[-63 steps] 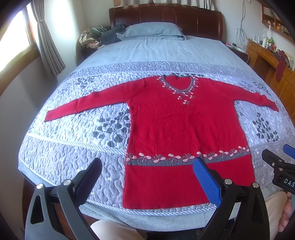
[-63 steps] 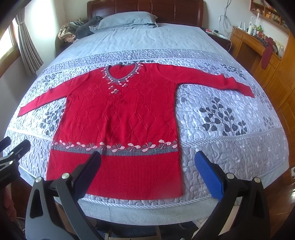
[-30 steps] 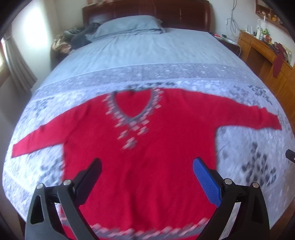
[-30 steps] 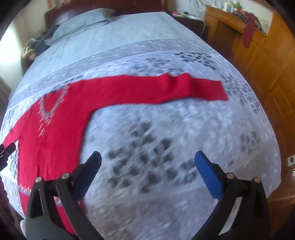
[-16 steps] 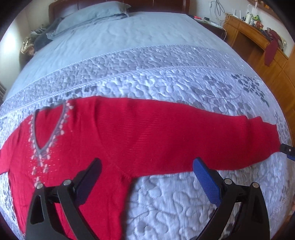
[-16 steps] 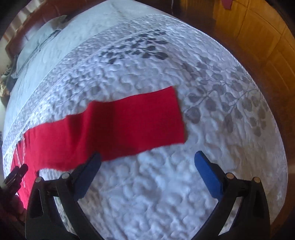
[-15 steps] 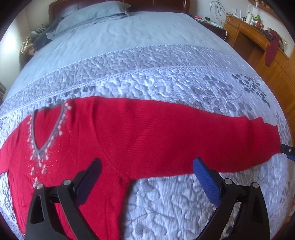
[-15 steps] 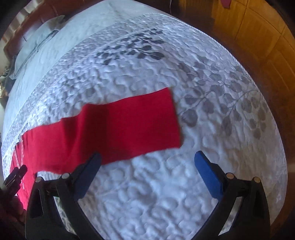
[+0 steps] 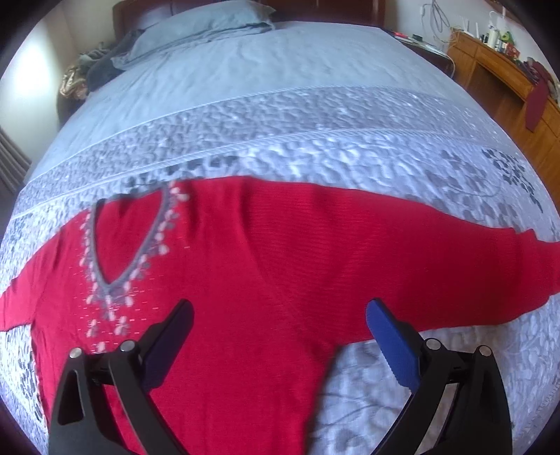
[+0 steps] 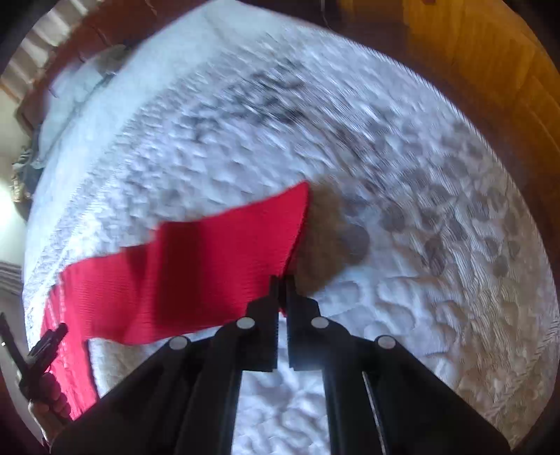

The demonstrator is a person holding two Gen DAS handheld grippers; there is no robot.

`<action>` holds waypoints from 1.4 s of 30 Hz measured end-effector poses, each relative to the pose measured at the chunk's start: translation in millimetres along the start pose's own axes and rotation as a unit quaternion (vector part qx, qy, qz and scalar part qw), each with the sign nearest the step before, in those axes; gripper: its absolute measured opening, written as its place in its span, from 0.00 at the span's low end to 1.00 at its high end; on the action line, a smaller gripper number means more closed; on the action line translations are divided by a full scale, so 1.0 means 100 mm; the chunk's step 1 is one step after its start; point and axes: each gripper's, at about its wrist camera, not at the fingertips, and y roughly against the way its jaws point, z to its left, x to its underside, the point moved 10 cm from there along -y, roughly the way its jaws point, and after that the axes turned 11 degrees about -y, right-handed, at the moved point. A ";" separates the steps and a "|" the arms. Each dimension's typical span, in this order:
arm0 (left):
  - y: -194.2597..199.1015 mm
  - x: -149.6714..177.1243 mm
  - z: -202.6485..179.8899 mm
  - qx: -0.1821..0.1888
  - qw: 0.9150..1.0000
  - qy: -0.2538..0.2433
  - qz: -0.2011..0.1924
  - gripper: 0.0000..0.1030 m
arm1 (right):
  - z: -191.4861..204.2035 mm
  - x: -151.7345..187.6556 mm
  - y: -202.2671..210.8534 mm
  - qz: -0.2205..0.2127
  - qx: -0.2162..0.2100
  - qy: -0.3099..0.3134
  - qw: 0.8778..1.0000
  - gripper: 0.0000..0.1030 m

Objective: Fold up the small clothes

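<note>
Pinching red sweater (image 10: 196,266) cuff, right hand-held gripper (image 10: 281,280), left hand-held gripper (image 9: 276,332) open, pillow (image 9: 199,21) beyond

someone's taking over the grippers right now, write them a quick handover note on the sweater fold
Right gripper: jaws have just closed, shut on the cuff corner of the red sweater's sleeve, which is lifted off the quilt.
Left gripper: open, holding nothing, above the sweater near the armpit of that same sleeve.
Sweater lies front up, spread flat on the bed, V-neck toward the pillow.
Done: sleeve end grabbed. Left: every fold, probably starting by bringing this sleeve across the body.
</note>
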 end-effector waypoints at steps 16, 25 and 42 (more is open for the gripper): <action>0.36 0.68 1.74 -0.012 0.996 0.093 -0.012 0.96 | 3.59 1.90 -0.44 0.113 -0.165 0.198 0.959 0.07; 0.13 0.66 1.39 0.054 0.995 0.079 0.013 0.95 | 2.87 2.05 -0.45 0.083 -0.108 0.173 0.975 0.32; -0.43 0.39 0.15 0.227 0.966 0.072 0.097 0.48 | 2.07 2.22 -0.37 0.016 -0.093 0.151 0.984 0.32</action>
